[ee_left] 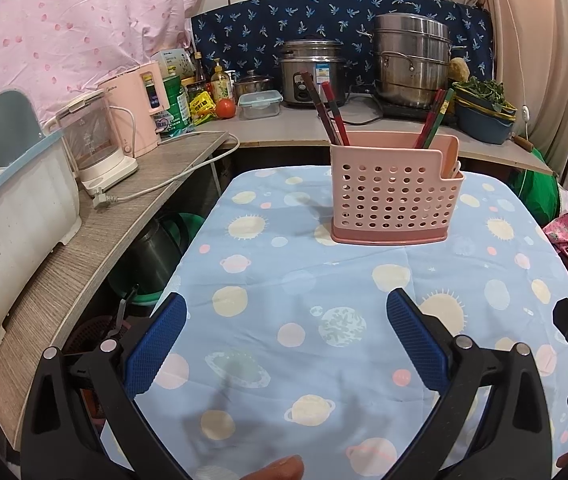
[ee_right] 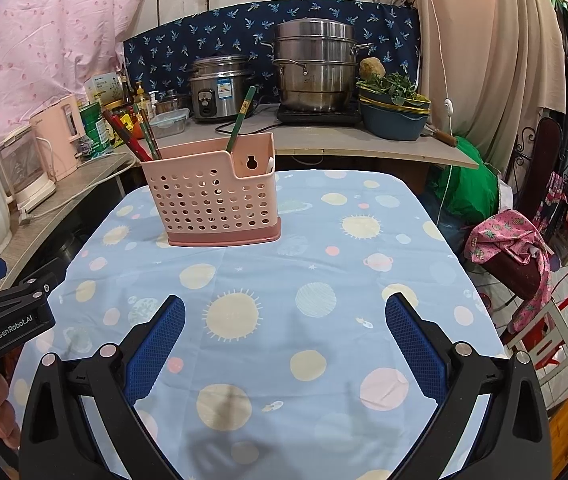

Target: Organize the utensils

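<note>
A pink perforated utensil holder point(ee_left: 393, 196) stands upright at the far middle of the table; it also shows in the right wrist view point(ee_right: 214, 200). Dark red chopsticks point(ee_left: 325, 110) lean in its left compartment, red and green chopsticks point(ee_left: 435, 118) in its right part. A pale spoon handle point(ee_left: 452, 156) sits in the small front pocket. My left gripper point(ee_left: 285, 312) is open and empty, held low over the near table. My right gripper point(ee_right: 284, 314) is open and empty, also over the near table, well short of the holder.
The table has a blue planet-print cloth point(ee_left: 323, 288). A counter on the left holds a dish rack point(ee_left: 12, 216) and kettle point(ee_left: 92, 136). The back counter holds a rice cooker point(ee_left: 311, 70), a steamer pot point(ee_left: 411, 60) and a bowl of greens point(ee_left: 483, 112). A stool with pink cloth point(ee_right: 511, 248) stands right.
</note>
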A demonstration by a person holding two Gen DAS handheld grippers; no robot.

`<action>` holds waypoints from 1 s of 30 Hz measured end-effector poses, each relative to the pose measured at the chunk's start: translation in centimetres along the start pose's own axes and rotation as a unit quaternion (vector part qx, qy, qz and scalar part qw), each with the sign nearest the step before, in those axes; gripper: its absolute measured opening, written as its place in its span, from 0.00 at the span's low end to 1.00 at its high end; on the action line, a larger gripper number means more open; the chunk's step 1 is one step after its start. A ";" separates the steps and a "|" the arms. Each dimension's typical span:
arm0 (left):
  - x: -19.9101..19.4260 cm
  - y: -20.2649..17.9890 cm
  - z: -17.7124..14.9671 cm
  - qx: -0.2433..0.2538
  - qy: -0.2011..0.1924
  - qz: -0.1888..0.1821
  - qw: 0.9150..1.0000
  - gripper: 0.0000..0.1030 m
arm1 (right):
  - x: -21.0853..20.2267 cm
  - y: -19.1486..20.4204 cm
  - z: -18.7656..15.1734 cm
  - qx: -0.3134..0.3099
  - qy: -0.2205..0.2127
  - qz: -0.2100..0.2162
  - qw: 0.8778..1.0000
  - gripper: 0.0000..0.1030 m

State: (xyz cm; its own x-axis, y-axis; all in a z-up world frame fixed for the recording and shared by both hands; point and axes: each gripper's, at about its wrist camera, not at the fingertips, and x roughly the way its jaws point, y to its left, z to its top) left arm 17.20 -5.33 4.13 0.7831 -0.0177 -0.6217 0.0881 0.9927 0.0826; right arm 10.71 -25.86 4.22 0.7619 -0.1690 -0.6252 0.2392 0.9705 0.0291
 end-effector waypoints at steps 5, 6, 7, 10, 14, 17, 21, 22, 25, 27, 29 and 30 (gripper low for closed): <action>-0.1 -0.2 0.2 0.005 -0.001 0.000 1.000 0.93 | 0.0 0.0 0.0 0.000 0.000 0.000 1.000 0.94; -0.1 -0.3 0.3 0.006 -0.002 0.000 1.000 0.93 | 0.0 0.0 0.0 0.000 0.000 0.000 1.000 0.94; -0.1 -0.3 0.3 0.006 -0.002 0.000 1.000 0.93 | 0.0 0.0 0.0 0.000 0.000 0.000 1.000 0.94; -0.1 -0.3 0.4 0.006 -0.002 0.002 1.000 0.93 | 0.0 0.0 0.0 0.000 0.000 0.001 1.000 0.94; -0.2 -0.4 0.4 0.006 -0.002 0.003 1.000 0.93 | 0.0 0.0 0.0 0.000 0.000 0.000 1.000 0.94; -0.2 -0.4 0.5 0.009 -0.003 0.005 1.000 0.93 | 0.0 0.0 0.1 0.000 0.000 -0.001 1.000 0.94; -0.2 -0.5 0.6 0.009 -0.003 0.003 1.000 0.93 | 0.0 0.0 0.2 0.000 0.000 -0.001 1.000 0.94; -0.3 -0.5 0.7 0.009 -0.003 0.003 1.000 0.93 | 0.0 -0.1 0.3 0.000 0.000 -0.001 1.000 0.94; -0.3 -0.4 0.7 0.010 -0.004 0.004 1.000 0.93 | 0.0 -0.1 0.4 0.000 -0.001 -0.001 1.000 0.94; -0.2 -0.5 0.7 0.009 -0.003 0.003 1.000 0.93 | 0.0 -0.2 0.5 0.001 -0.001 -0.002 1.000 0.94; -0.3 -0.4 0.7 0.009 -0.003 0.004 1.000 0.93 | 0.0 -0.2 0.5 0.001 -0.001 -0.002 1.000 0.94; -0.3 -0.4 0.7 0.009 -0.004 0.004 1.000 0.93 | 0.0 -0.2 0.5 0.001 -0.001 -0.002 1.000 0.94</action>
State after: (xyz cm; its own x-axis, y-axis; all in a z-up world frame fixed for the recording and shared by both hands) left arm 17.41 -5.84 4.82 0.7882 -0.0117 -0.6153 0.0932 0.9905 0.1006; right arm 10.93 -26.11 4.59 0.7624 -0.1726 -0.6237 0.2426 0.9697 0.0282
